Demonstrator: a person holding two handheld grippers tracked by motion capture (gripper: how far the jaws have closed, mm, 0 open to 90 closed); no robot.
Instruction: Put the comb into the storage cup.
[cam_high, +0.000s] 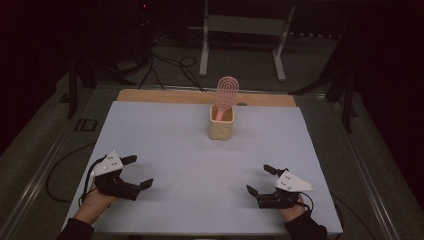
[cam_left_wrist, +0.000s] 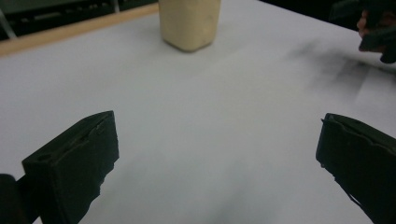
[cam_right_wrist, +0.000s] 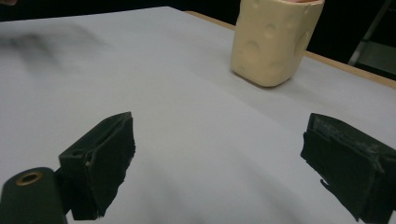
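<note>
Resting near my edge of the white table (cam_high: 165, 150): my left gripper (cam_high: 139, 171) and right gripper (cam_high: 259, 179), jaws of both spread wide, nothing held. Standing well beyond them, toward the far edge: one cream cup (cam_high: 221, 123), upright, with a pink paddle hairbrush (cam_high: 226, 93) head-up inside it. Progress, as I judge it: both untouched, all handling still to do.

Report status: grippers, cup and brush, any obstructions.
Left gripper open, right gripper open, both low near table's front edge. Pink oval-headed brush upright in cream plastic cup, untouched. White table surface between is bare.
</note>
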